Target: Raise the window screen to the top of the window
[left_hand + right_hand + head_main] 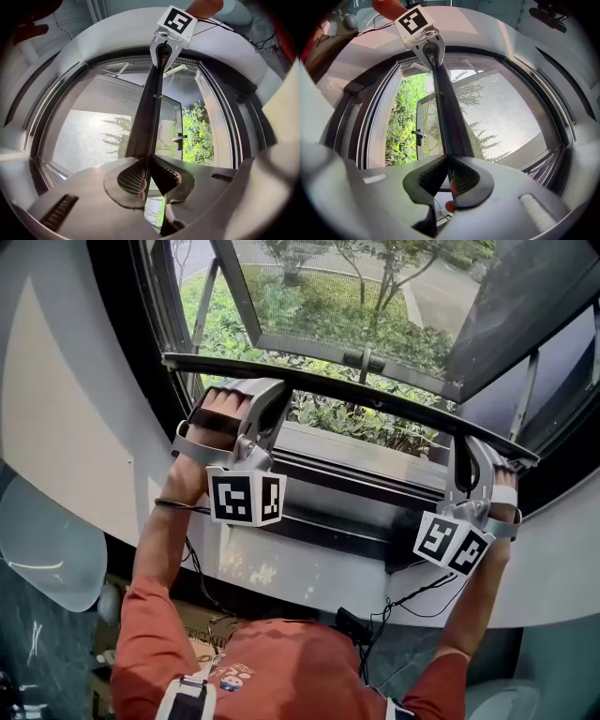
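Observation:
The window screen's dark bottom bar (366,401) runs across the window opening, with the fine mesh (309,306) stretched above it. My left gripper (246,395) is shut on the bar near its left end, and my right gripper (472,454) is shut on it near its right end. In the left gripper view the bar (150,117) leaves my jaws (146,176) and runs to the other gripper's marker cube (176,22), mesh (89,136) beside it. The right gripper view mirrors this: the bar (449,117) is pinched in my jaws (449,177), with the mesh (501,112) to its right.
Below the bar lies the grey window sill (356,474) and its dark track. Beyond the mesh an outward-opened sash with a handle (364,360) hangs over green shrubs (375,423). Cables (412,596) trail under the sill. A pale rounded object (47,549) sits at the lower left.

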A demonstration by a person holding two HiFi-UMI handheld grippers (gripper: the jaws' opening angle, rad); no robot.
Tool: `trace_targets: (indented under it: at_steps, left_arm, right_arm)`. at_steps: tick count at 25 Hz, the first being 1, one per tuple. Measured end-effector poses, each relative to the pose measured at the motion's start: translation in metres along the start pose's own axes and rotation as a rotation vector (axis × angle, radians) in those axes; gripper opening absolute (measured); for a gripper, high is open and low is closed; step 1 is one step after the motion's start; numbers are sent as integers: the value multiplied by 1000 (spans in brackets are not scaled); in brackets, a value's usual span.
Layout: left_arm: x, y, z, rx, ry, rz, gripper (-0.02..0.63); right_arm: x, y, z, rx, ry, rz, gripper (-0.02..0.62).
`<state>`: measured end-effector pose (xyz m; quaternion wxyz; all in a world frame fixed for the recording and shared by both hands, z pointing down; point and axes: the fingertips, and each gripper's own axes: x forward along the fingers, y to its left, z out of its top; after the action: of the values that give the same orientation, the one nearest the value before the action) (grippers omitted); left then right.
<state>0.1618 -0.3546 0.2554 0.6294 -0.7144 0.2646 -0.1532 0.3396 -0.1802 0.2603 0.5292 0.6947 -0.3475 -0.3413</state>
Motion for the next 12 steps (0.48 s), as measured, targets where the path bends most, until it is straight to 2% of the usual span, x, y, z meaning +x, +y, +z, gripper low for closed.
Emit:
trace_targets:
  at_steps: [12]
  left_arm:
    - [10,51,5,2,-14,86,41]
  right_arm:
    - [10,-51,12,-29,-19,-62,41]
